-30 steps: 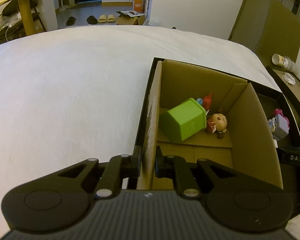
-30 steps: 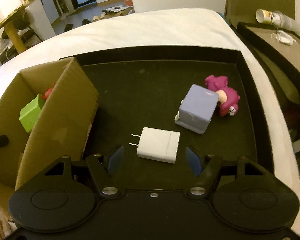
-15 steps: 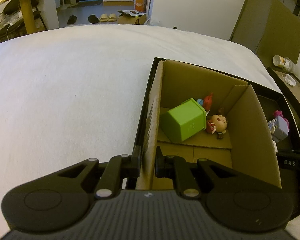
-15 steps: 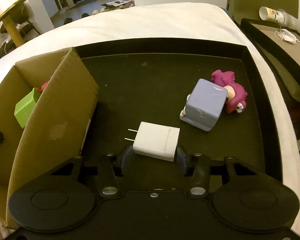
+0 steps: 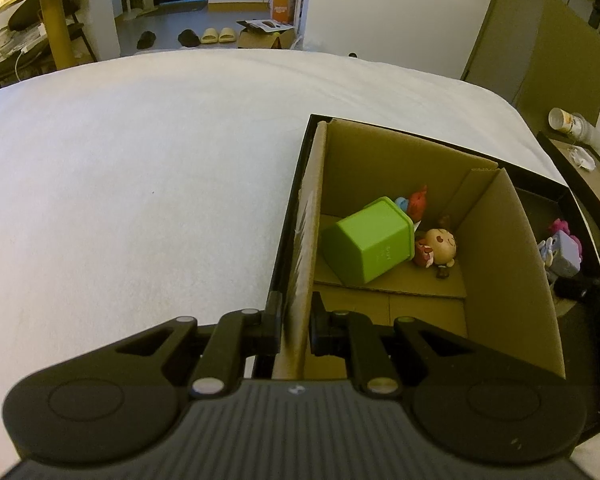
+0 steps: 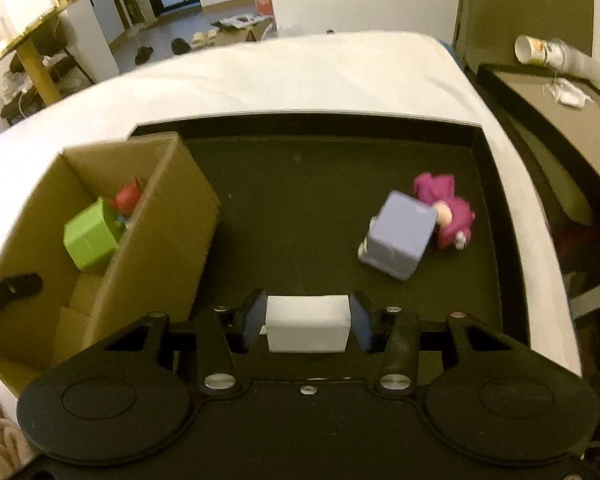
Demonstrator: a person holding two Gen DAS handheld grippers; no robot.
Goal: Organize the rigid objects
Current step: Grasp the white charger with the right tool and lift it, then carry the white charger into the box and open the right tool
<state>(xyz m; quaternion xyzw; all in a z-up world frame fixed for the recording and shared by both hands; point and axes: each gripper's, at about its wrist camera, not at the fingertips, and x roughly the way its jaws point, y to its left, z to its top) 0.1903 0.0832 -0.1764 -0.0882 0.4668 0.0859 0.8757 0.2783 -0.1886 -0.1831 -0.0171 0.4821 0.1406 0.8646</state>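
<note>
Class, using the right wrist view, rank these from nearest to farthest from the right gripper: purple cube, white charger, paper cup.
1. white charger, clamped in the right gripper.
2. purple cube, on the black tray, to the right.
3. paper cup, far right, on the side table.

Pink figure (image 6: pixel 452 210) half hidden behind lavender cube (image 6: pixel 400 240), blurred. Red toy (image 5: pixel 418 200) at 1 o'clock of green box (image 5: pixel 368 246), mostly hidden. Charger (image 6: pixel 307 322) prongs unseen.

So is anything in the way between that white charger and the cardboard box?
Only the box's own wall. The right gripper, its jaws just closed, grips the white charger over the black tray. The cardboard box stands to its left, top open; that near wall must be cleared.
</note>
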